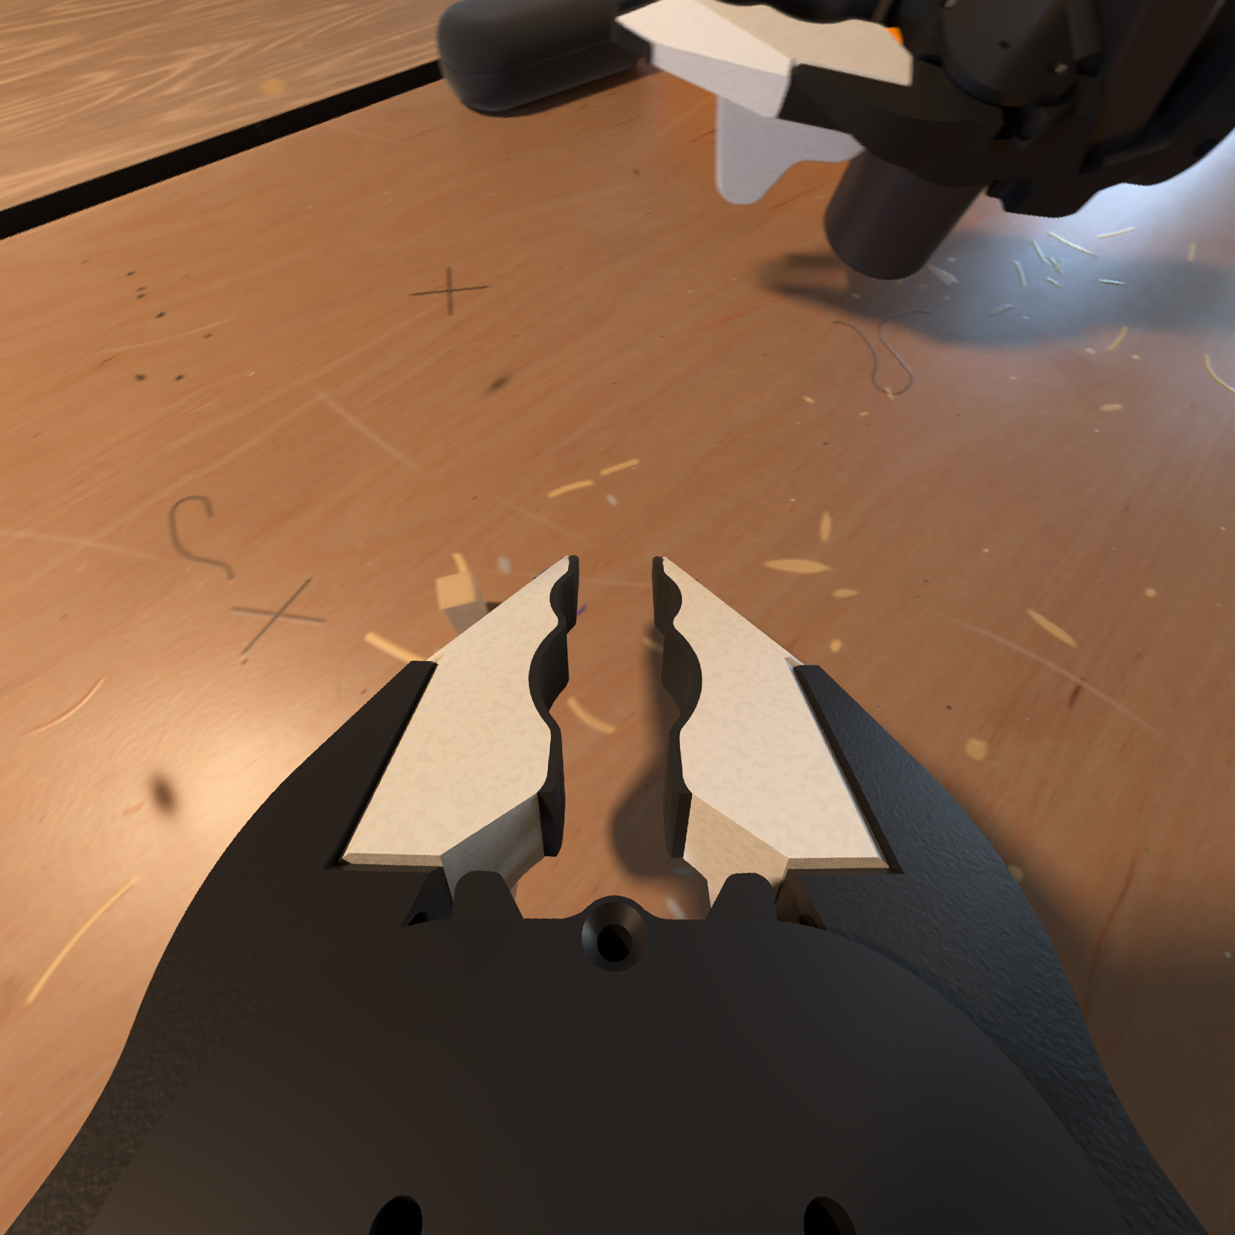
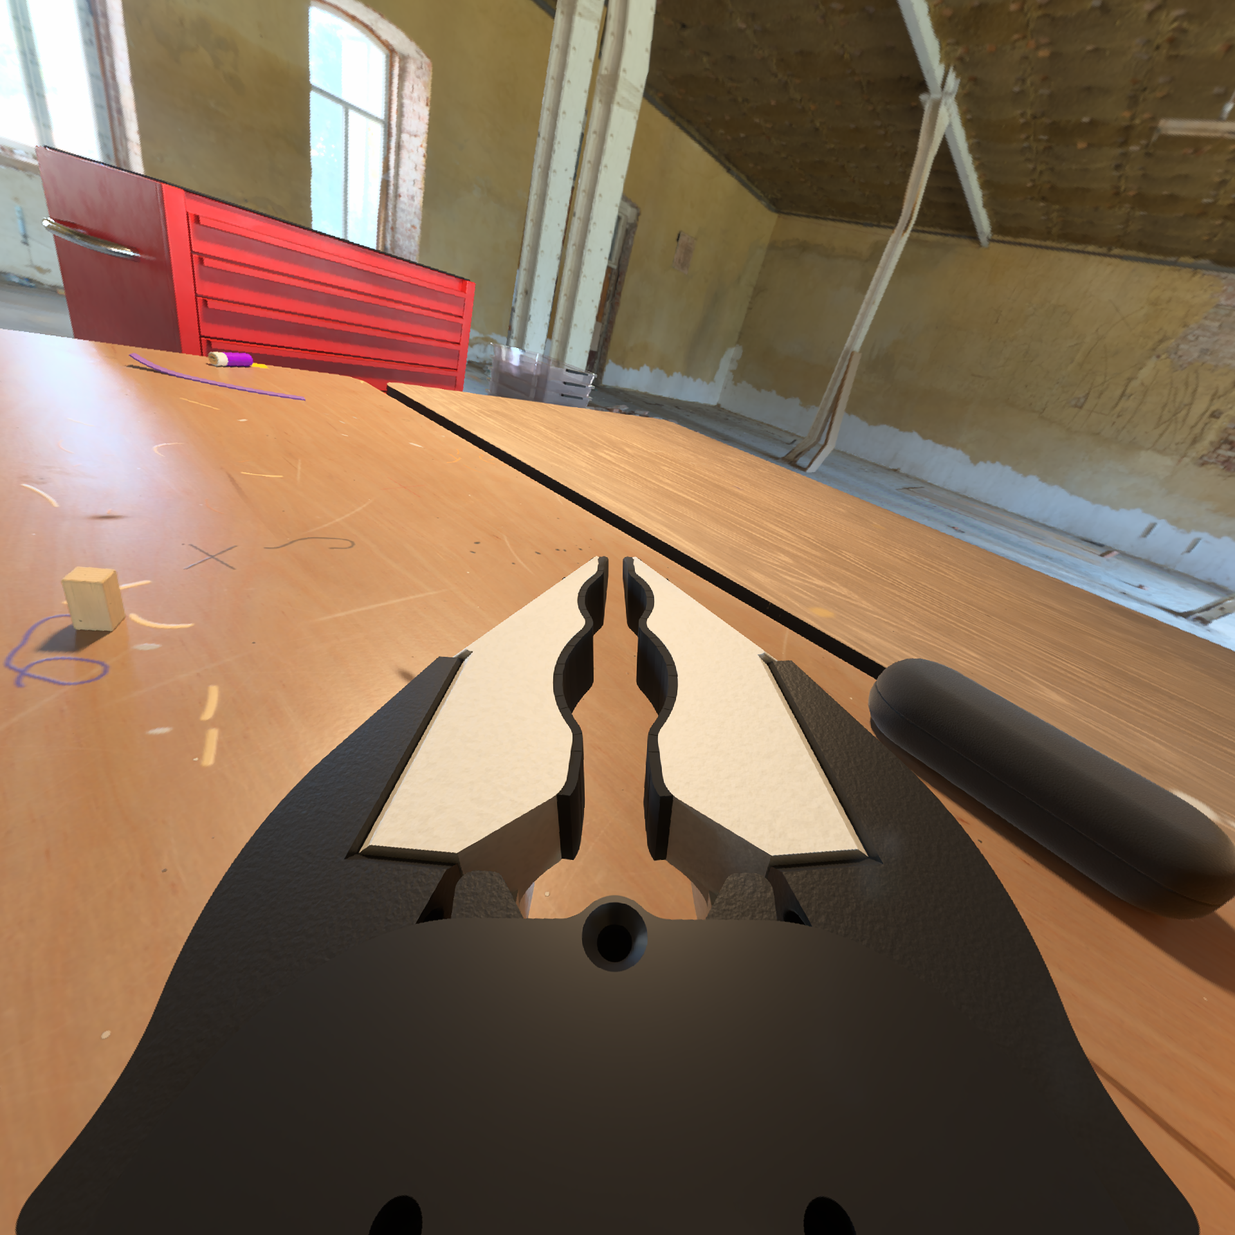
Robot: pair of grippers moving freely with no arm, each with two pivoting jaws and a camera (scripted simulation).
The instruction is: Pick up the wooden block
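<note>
The wooden block point(image 2: 93, 598) sat untouched on the desk point(image 2: 374, 508), beside a purple squiggle, nothing gripping it! The left hand-held gripper point(image 1: 615, 560) hovered nearest, fingers slightly parted and empty, block peeking just past its left finger. The right hand-held gripper point(image 2: 615, 560) hung well apart, nearly pressed together, empty, by a black case point(image 2: 1049, 782). Approach, grasp and lift all remained.

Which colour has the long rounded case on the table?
Dark grey, almost black case; the right wrist view shows it best.
</note>
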